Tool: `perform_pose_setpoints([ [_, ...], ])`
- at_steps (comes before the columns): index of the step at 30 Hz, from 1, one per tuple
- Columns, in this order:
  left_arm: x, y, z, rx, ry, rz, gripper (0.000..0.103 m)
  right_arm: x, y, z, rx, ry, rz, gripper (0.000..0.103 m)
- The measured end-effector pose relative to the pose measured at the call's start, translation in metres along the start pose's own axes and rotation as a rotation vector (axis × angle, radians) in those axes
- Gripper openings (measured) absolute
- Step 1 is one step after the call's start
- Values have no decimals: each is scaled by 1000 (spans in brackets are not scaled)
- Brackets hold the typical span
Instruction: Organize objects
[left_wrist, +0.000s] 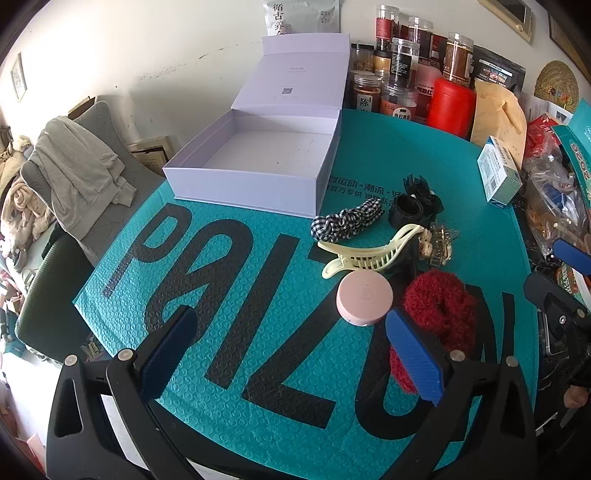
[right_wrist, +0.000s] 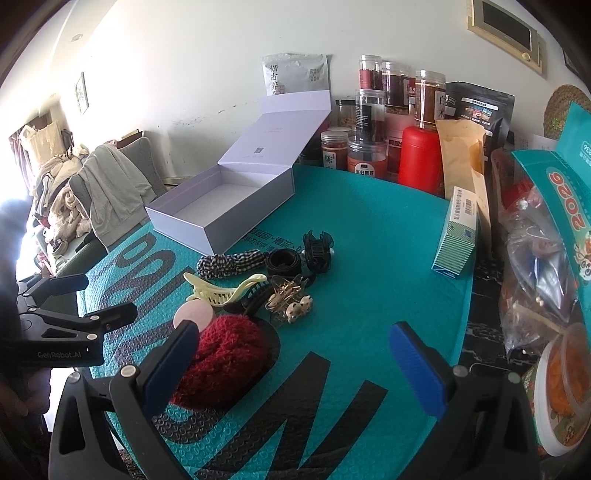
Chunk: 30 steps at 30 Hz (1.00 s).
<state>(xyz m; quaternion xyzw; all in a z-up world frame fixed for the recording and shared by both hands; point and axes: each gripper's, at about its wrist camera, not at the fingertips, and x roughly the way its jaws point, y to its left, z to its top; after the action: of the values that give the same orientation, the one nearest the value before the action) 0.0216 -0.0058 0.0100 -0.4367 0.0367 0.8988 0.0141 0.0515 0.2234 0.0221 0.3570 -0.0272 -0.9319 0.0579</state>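
The left gripper (left_wrist: 291, 350) stands wide with nothing between its blue pads; the right gripper (right_wrist: 295, 365) is spread just as wide, also empty, above the teal bubble mailer (left_wrist: 236, 332) that covers the table. At two o'clock of the left gripper lies the red fuzzy scrunchie (left_wrist: 443, 314), partly hidden behind the right pad, with a pink round case (left_wrist: 364, 299) touching it. Beyond these, a cream claw clip (left_wrist: 369, 251), a gingham scrunchie (left_wrist: 343, 218), a black claw clip (left_wrist: 417, 192) and a gold clip (left_wrist: 441, 243) lie heaped; what sits under them is hard to make out. At eleven o'clock stands the open white box (left_wrist: 258, 162), empty. Jars (left_wrist: 402, 74) and packets line the wall behind; a chair draped with clothes (left_wrist: 74, 173) sits at nine o'clock.
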Motion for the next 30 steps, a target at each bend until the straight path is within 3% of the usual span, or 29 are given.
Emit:
perform_pose_setpoints([
  [30,0,5,-7,-40,14,-15,102,1,1,-5,1,8,25,102],
])
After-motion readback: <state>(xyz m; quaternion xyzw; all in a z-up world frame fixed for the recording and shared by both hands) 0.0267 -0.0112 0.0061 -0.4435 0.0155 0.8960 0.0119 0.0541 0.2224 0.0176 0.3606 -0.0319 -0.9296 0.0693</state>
